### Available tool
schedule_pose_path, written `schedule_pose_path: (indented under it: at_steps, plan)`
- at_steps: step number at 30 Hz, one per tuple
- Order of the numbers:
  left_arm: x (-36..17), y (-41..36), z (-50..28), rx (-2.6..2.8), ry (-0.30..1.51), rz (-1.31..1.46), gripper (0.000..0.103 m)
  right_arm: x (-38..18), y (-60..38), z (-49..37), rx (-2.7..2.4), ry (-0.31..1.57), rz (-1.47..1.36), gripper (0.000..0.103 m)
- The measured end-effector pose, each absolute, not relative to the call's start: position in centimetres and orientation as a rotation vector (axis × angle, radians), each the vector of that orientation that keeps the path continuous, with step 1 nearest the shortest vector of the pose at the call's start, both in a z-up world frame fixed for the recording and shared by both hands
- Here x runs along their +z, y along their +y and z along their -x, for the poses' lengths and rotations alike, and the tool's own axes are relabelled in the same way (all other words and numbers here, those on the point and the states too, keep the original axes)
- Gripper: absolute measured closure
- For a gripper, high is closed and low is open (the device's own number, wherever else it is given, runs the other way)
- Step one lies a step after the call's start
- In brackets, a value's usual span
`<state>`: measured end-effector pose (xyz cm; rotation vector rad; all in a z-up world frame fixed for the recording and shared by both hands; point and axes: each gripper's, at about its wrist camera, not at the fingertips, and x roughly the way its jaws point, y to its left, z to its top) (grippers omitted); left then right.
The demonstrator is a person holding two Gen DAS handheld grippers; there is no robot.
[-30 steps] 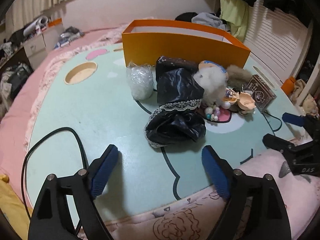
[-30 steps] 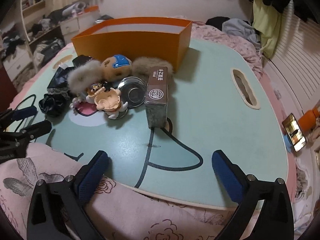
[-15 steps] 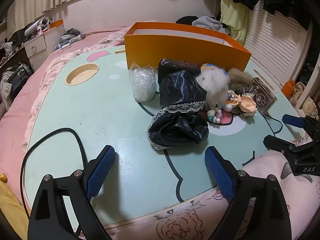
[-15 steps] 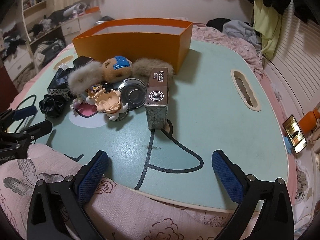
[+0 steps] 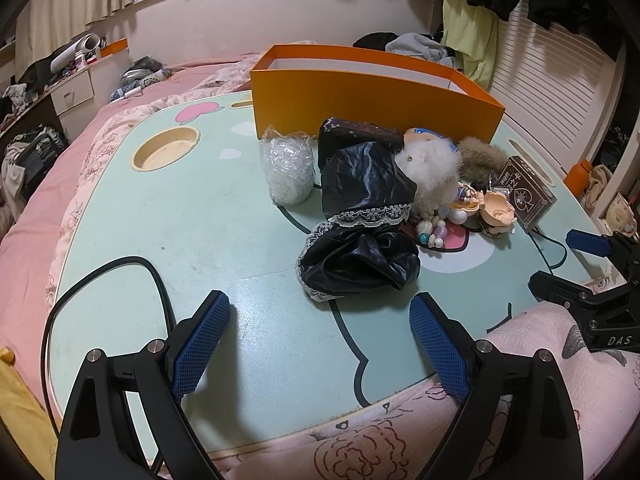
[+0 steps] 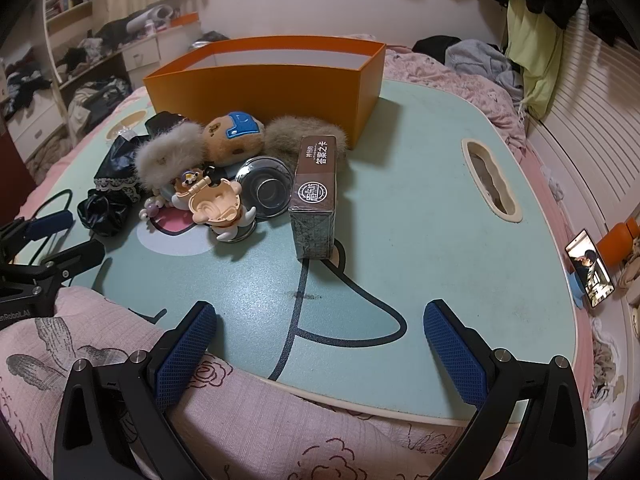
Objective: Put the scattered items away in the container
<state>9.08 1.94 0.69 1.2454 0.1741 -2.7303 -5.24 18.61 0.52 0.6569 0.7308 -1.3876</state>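
Left wrist view: left gripper [image 5: 320, 332] wide open, empty, low over mint lap table [image 5: 200, 220]. Black lace-trimmed fabric [image 5: 360, 236] nearest; slippery, risks slipping or dragging the beads [image 5: 432, 232].

Right wrist view: right gripper [image 6: 320, 344] wide open, empty. Card box [image 6: 314, 196] stands before orange container [image 6: 264, 84], on a bed in a cluttered bedroom.

left tongs [image 5: 320, 336] agape, black fabric [image 5: 360, 232] just ahead.

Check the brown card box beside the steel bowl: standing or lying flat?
Lying on a long side: the brown card box rests lengthwise on the table, its printed face up, beside the steel bowl.
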Motion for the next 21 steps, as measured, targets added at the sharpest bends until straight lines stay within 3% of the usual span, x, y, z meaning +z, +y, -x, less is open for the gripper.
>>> schedule_pose_path:
  at_steps: [21]
  plan:
    - [0.7, 1.89, -9.1, -2.728, 0.178, -1.24, 0.012, 0.55, 18.61, 5.2, -1.389, 0.73, -0.658, 0.0]
